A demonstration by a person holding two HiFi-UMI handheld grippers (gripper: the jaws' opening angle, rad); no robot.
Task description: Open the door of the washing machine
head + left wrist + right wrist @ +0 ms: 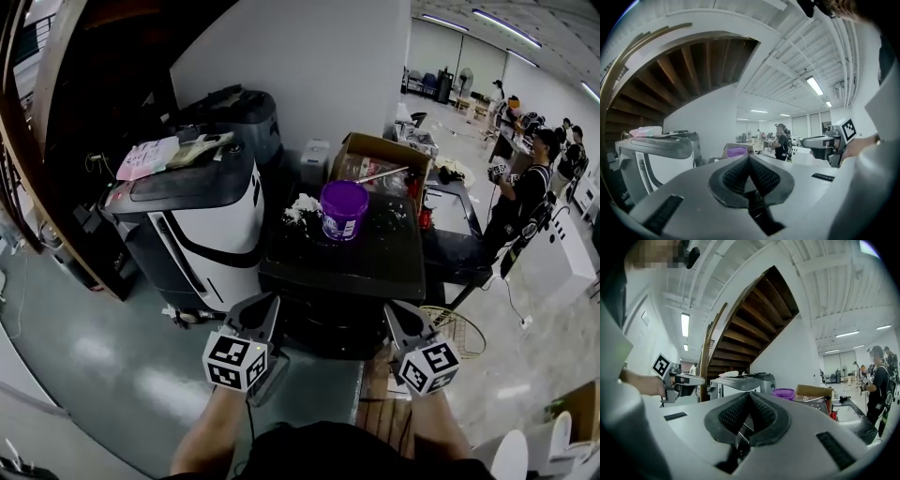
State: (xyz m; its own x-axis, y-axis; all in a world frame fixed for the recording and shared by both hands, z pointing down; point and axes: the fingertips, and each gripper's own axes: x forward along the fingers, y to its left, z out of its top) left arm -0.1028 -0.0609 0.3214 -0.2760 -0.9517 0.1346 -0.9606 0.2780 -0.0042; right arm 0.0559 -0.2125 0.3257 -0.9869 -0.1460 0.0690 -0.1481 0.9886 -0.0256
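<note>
Grey workshop floor, with a timber stair underside at left. Dead ahead stands the dark washing machine, and I take the round shape under its top's near edge for the door. It faces me, lying between and just beyond my left gripper and right gripper, neither clearly nearer. Both have their jaws pressed together, holding nothing. A purple bucket sits toward the top's far edge. I can read no brand or label.

Washing machine: dark cabinet with a flat black top, upright, at centre of the head view, front towards the person. Door: round and dark, just under the top's front edge, seen steeply from above. It sits against the front, not swung out.
</note>
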